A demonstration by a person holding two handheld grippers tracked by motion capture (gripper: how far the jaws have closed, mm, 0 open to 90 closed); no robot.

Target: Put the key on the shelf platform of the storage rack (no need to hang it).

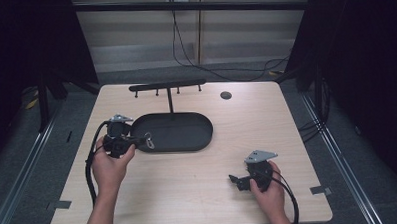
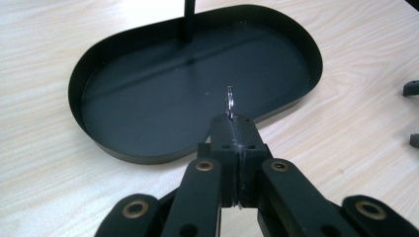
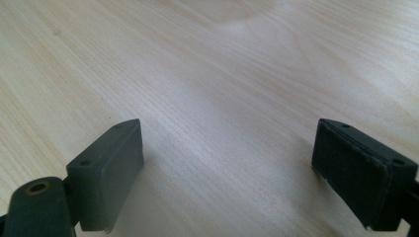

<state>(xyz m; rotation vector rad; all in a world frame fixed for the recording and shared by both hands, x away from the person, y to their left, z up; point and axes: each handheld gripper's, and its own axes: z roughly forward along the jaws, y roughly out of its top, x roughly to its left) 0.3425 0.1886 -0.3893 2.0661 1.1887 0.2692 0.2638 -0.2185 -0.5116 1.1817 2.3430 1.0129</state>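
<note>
From above, the left gripper (image 1: pixel 132 140) is hovering at the left end of the black oval tray (image 1: pixel 197 142) on the wooden table (image 1: pixel 189 187), pinching a small metal ring (image 1: pixel 148 142) over the rim, while the right gripper (image 1: pixel 237 181) is sitting low near the table's front right. Along the left gripper's jaws, both pads are pressing flat together on the ring (image 2: pixel 230 101), which is standing upright over the tray (image 2: pixel 123 153) floor. Along the right gripper's jaws, both pads (image 3: pixel 358 170) are standing wide apart over bare table (image 3: pixel 222 74), gripping nothing.
</note>
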